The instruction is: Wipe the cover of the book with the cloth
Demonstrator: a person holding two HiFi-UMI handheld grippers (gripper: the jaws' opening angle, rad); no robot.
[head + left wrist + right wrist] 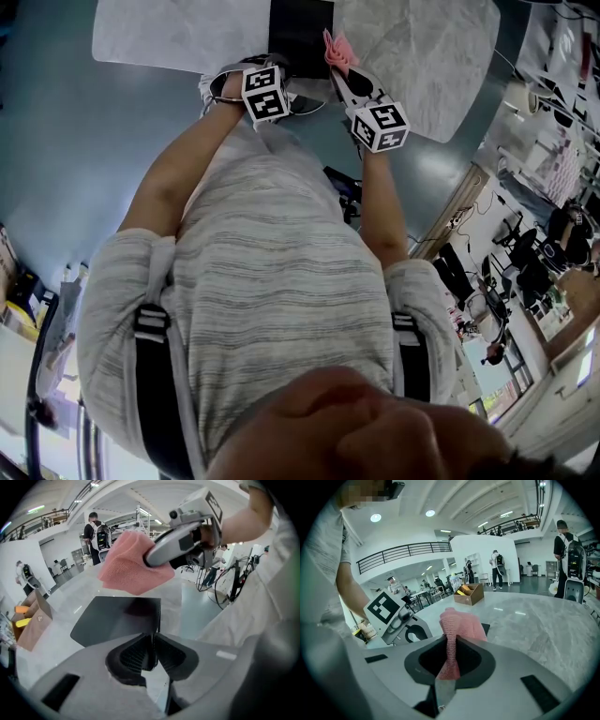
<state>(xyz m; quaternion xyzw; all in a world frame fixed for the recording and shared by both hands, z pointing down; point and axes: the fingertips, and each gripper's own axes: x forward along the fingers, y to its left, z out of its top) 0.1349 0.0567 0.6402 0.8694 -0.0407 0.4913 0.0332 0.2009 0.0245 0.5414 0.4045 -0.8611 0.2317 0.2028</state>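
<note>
You're standing at a grey marble-look table in a big open hall, with a railed balcony running along the back wall. Both your forearms are reaching forward over the table's near edge, the left forearm angling in from the side and the right forearm going almost straight out.

The black book is lying on the table straight ahead of you, between the two tools.

- The left gripper is pointing steeply down. Its jaws are nearly together and are pinching the book's thin near edge at the right corner, with the pads pressing on it.
- The right gripper is pointing less steeply down, and its jaws are clamping the pink cloth. A strip of cloth is running down between the pads and the bulk is bunching out past the tips.
- In the left gripper view the cloth is hanging over the book's far end and throwing a shadow on the cover. It's looking just clear of the cover, but I can't tell for sure if it's touching.

A cardboard box is sitting well apart at the table's far side. People with backpacks are standing beyond the table, away from the book.
</note>
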